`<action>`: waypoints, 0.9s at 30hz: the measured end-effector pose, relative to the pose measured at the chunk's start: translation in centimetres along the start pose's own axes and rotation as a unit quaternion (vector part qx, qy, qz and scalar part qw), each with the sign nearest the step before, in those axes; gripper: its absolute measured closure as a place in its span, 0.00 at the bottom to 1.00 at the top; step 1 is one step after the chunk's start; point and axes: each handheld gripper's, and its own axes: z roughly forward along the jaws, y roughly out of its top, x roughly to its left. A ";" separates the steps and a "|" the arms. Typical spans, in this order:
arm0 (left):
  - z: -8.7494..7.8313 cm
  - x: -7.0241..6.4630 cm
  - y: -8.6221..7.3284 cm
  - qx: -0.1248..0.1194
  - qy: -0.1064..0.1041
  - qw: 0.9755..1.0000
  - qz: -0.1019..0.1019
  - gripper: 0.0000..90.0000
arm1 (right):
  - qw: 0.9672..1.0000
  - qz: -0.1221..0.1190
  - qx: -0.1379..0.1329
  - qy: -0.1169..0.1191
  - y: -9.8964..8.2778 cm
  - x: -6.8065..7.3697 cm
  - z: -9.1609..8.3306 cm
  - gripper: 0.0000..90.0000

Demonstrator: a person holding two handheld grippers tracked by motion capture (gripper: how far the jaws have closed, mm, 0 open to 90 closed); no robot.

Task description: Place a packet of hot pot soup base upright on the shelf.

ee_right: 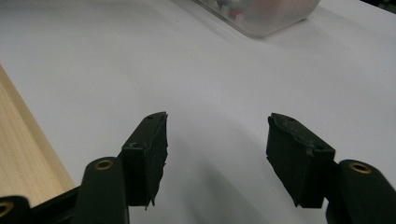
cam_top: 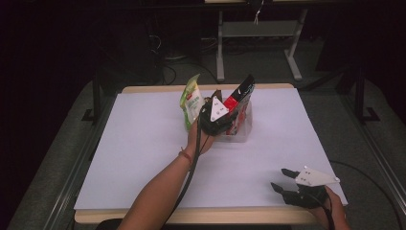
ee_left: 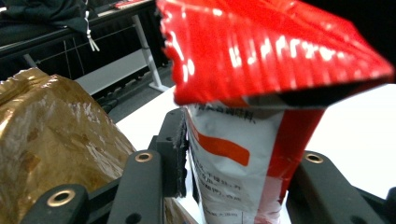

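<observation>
In the high view, the left tongs are at the far middle of the counter, over a clear plastic bin that holds snack bags. A red bag stands up in the bin, and a green bag stands at the bin's left side. The right tongs are at the near right corner of the counter, well apart from the bin, and hold nothing. The counter is covered with a white sheet and has a wooden edge; behind it the room is dark, with a grey floor and the legs of another desk.

In the left gripper view, the red bag stands between the two jaws, which are partly open. The left jaw is just beside the bag; whether the pads press on it I cannot tell. A golden bag is at the left.

In the right gripper view, the right tongs are about half open over the white sheet, with nothing between them. The bin is at the far edge.
</observation>
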 end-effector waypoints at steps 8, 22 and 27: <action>-0.8 0.2 -0.5 0.004 -0.007 1.000 0.000 0.61 | 1.000 0.000 0.000 0.000 0.0 0.0 0.0 0.42; -2.5 0.2 -1.6 0.017 -0.024 0.998 0.048 0.54 | 1.000 -0.002 0.000 0.001 0.1 -0.1 0.2 0.42; -3.4 0.5 -2.5 0.017 -0.032 0.998 0.042 0.51 | 1.000 -0.001 0.001 0.001 0.0 -0.1 0.2 0.42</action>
